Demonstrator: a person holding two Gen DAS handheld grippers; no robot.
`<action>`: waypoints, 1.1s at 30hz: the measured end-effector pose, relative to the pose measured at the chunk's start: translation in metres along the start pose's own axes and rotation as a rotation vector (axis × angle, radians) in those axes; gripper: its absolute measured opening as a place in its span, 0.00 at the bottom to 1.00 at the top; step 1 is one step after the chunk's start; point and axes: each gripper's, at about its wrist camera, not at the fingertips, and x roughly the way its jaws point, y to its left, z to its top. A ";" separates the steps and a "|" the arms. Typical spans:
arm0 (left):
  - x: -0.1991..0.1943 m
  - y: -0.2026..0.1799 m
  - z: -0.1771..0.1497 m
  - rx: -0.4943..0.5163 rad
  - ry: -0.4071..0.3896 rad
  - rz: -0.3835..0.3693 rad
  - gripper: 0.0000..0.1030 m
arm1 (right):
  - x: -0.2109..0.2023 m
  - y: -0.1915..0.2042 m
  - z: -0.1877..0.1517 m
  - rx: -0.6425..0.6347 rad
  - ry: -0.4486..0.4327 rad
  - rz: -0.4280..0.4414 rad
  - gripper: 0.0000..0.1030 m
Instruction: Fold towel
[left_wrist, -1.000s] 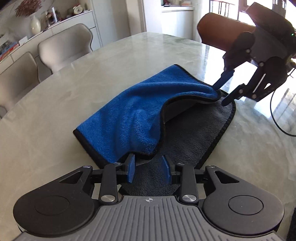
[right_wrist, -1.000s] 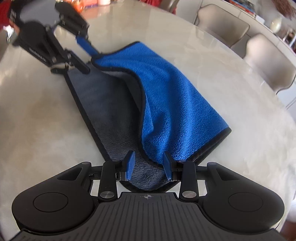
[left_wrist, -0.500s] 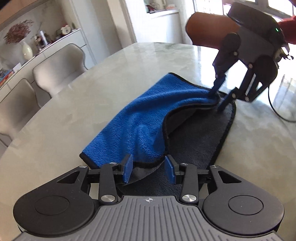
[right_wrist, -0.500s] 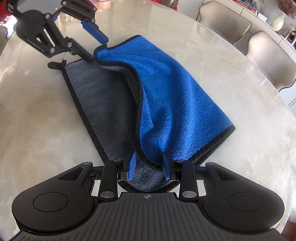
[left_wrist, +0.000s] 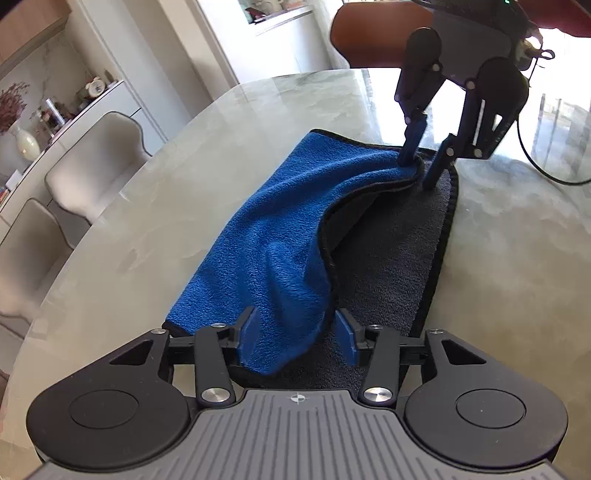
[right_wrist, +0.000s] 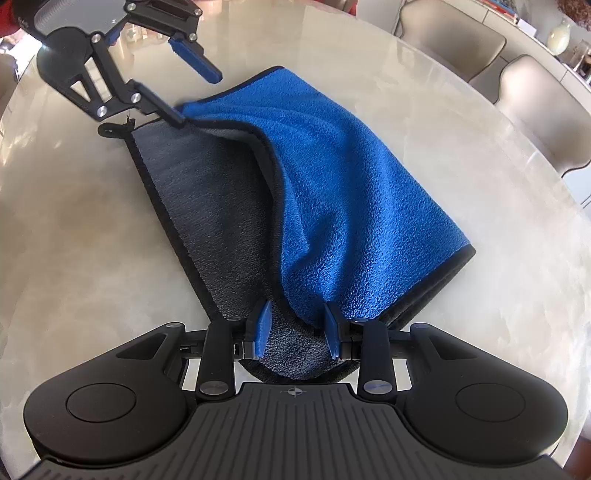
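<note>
While opening over the near corner of the towel (left_wrist: 280, 258), straddles the blue flap with the left gripper (left_wrist: 295, 312), with neither pad pressing on the cloth. Pinches the far corner in the narrow jaws of the right gripper (left_wrist: 415, 173), with that hem raised off the grey layer. Lies on the marble table (left_wrist: 147, 206), blue half doubled loosely over grey, with a broad grey strip left bare beside it. Off past the pale chairs (left_wrist: 96, 155), on the sideboard, holds dried purple sprigs in a cream vase (left_wrist: 24, 142).
</note>
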 end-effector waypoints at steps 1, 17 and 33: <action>0.001 -0.001 0.000 0.017 0.009 -0.001 0.48 | -0.001 0.002 0.000 0.002 -0.001 -0.002 0.31; 0.026 -0.001 -0.008 -0.033 0.090 -0.080 0.38 | -0.012 0.045 0.003 0.012 -0.030 -0.055 0.38; 0.013 0.017 -0.004 -0.083 0.136 -0.128 0.03 | -0.046 0.090 0.025 -0.023 -0.008 -0.040 0.06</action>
